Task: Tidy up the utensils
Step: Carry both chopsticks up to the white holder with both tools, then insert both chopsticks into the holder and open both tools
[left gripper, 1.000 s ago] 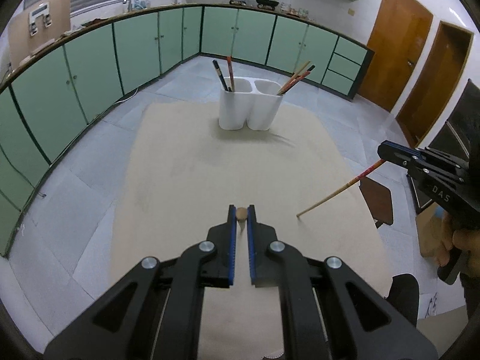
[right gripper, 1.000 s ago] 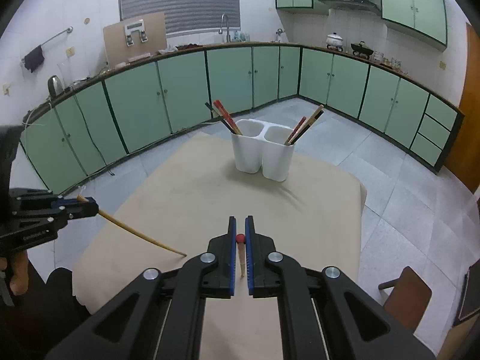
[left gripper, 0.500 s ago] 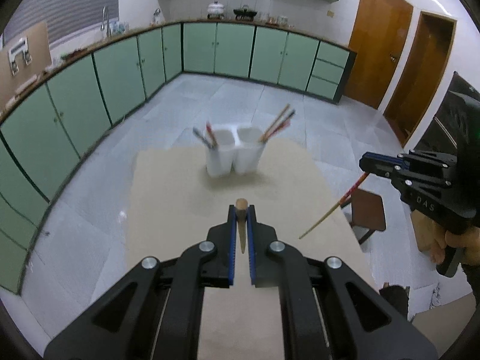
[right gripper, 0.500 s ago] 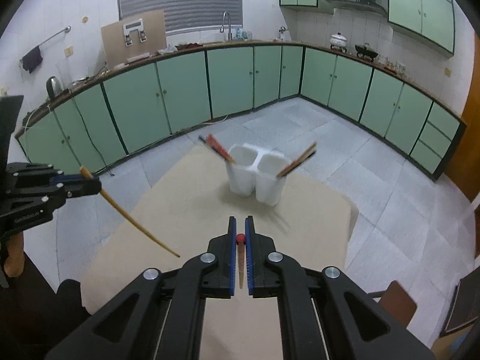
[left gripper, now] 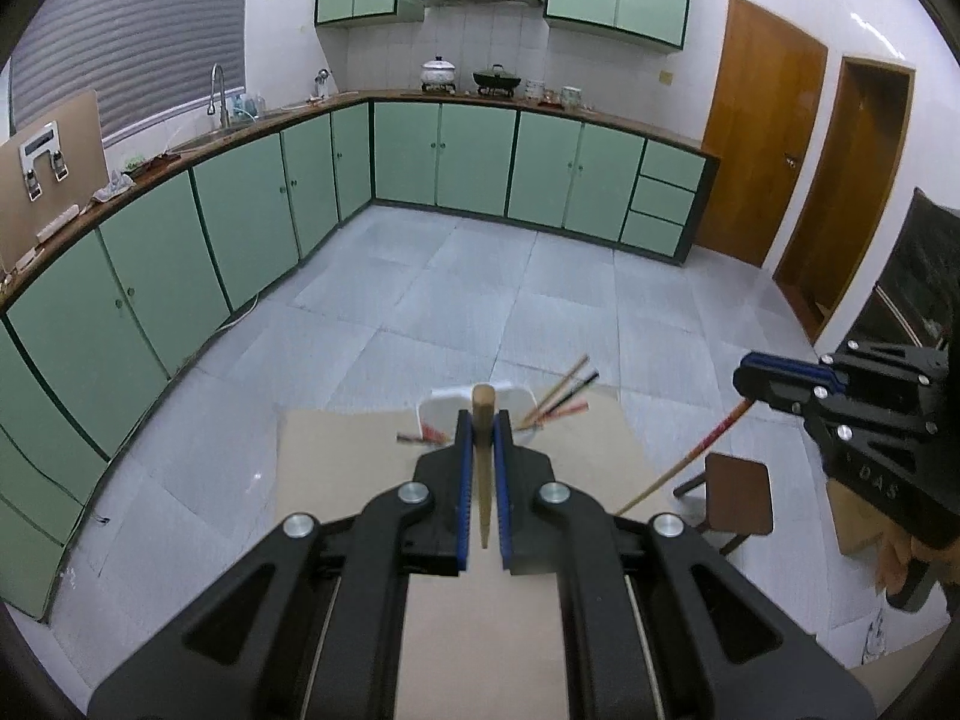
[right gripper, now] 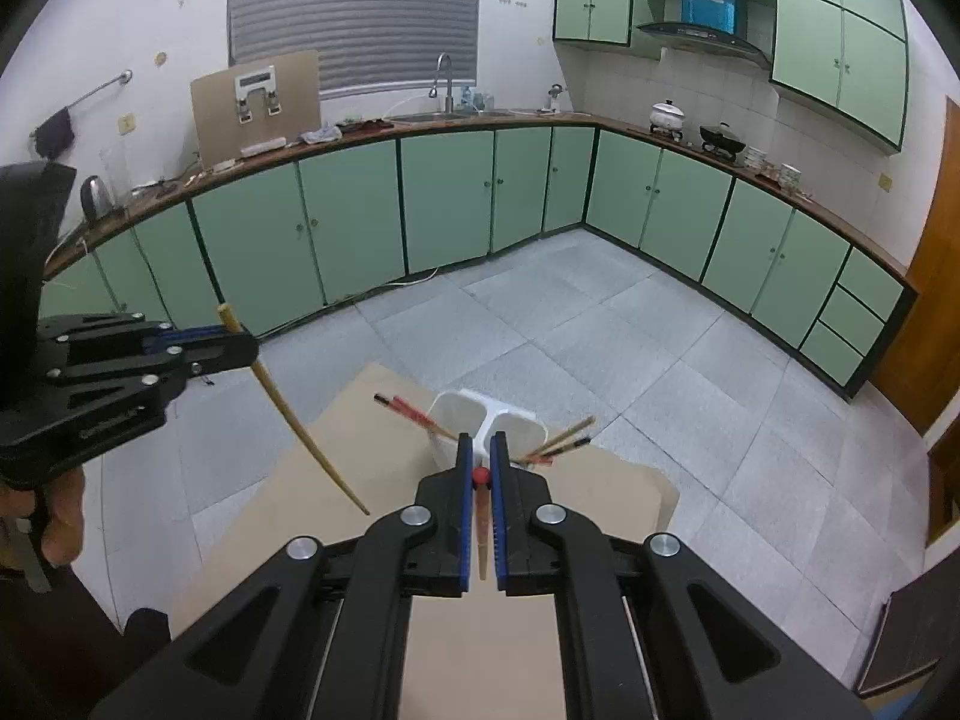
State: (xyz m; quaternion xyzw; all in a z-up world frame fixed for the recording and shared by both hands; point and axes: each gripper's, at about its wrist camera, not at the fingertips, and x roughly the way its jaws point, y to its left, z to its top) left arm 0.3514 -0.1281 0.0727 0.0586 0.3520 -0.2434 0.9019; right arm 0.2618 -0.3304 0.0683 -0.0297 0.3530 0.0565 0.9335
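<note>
Left gripper [left gripper: 480, 420] clamped on plain wooden chopstick [left gripper: 482, 468]; right gripper [right gripper: 480, 462] clamped on red-tipped chopstick [right gripper: 480, 510]. White two-cup holder [right gripper: 480, 414] near table [right gripper: 600, 498] far edge. Advice: tip each stick vertical over matching cup, lower point-first, release only once inside rim.

hand-held grippers [left gripper: 481, 438]: 2 | held chopsticks [left gripper: 482, 480]: 2 | two-compartment white holder [right gripper: 480, 420]: 1 | wooden doors [left gripper: 759, 138]: 2
</note>
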